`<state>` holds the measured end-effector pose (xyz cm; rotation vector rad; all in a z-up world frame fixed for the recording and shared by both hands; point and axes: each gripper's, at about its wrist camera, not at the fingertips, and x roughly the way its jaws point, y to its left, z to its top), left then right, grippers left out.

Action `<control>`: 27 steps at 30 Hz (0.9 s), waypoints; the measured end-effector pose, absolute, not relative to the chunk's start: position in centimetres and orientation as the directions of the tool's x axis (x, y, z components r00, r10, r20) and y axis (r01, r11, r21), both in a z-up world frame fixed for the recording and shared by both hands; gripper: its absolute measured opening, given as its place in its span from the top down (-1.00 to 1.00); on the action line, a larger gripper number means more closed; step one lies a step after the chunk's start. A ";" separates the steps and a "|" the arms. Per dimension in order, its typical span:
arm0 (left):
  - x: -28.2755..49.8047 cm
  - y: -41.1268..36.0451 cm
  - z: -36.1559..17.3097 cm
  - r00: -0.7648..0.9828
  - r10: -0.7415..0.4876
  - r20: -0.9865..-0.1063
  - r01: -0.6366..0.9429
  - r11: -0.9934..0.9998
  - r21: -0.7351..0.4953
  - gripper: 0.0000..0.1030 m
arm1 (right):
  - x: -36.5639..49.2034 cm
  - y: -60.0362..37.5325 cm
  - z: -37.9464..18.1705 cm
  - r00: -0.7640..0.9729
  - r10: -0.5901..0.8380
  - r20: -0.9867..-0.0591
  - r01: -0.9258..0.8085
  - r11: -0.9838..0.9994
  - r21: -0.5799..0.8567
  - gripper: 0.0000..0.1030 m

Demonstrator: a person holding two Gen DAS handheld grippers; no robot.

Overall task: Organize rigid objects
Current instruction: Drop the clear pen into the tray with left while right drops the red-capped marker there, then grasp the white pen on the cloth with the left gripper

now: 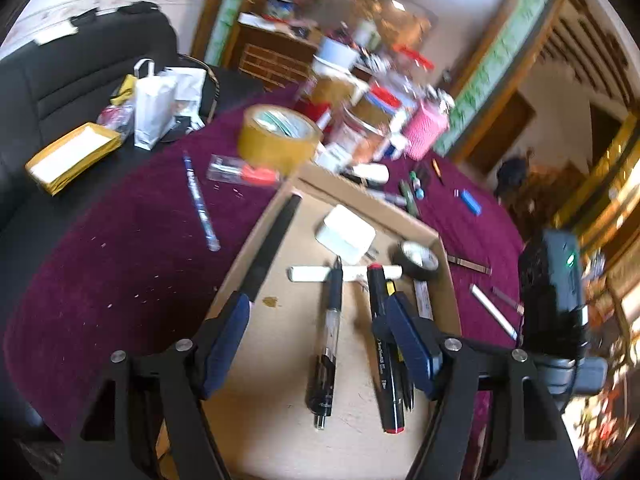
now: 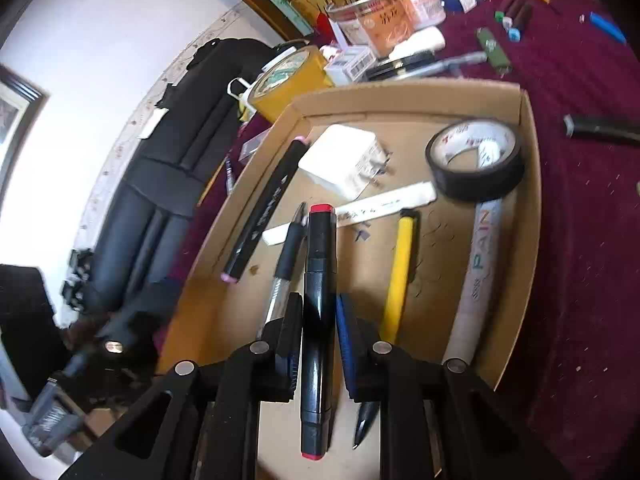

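A shallow cardboard tray (image 1: 276,336) (image 2: 528,200) on the purple cloth holds pens and markers. My left gripper (image 1: 318,312) is open over the tray, above a clear black pen (image 1: 330,344). My right gripper (image 2: 318,320) has its jaws close around a black marker with red ends (image 2: 318,320) (image 1: 384,348) that lies in the tray; I cannot tell whether they clamp it. The tray also holds a white charger (image 2: 344,162), black tape roll (image 2: 476,160), yellow pen (image 2: 400,272), pink-tipped black marker (image 2: 264,210), white stick (image 2: 352,212) and a white paint pen (image 2: 476,276).
On the cloth outside the tray lie a brown tape roll (image 1: 278,134), a blue pen (image 1: 200,204), a blue lighter (image 1: 470,201), a white stick (image 1: 494,312) and small items. Jars and boxes (image 2: 384,12) crowd the far side. A black sofa (image 1: 80,80) stands to the left.
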<state>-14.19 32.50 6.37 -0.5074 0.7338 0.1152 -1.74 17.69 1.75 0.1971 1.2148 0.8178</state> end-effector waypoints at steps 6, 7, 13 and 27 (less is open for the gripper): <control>-15.7 32.3 6.1 0.760 -0.047 -0.648 -0.302 0.858 -0.416 -0.38 | -2.5 16.9 3.4 0.187 0.646 -0.740 -0.510 0.708 0.489 0.23; -15.9 32.2 6.2 0.762 -0.032 -0.647 -0.307 0.862 -0.404 -0.38 | -2.8 16.3 4.1 0.205 0.661 -0.722 -0.521 0.698 0.491 0.19; -16.8 30.6 8.2 0.780 0.030 -0.625 -0.315 0.881 -0.352 -0.38 | -5.3 9.2 10.1 0.495 0.628 -0.600 -0.574 0.755 0.316 -0.46; -15.7 17.5 11.8 0.779 -0.036 -0.627 -0.104 0.977 -0.185 -0.40 | -1.5 -13.6 12.9 0.825 0.288 -0.487 -0.210 0.955 0.209 -0.88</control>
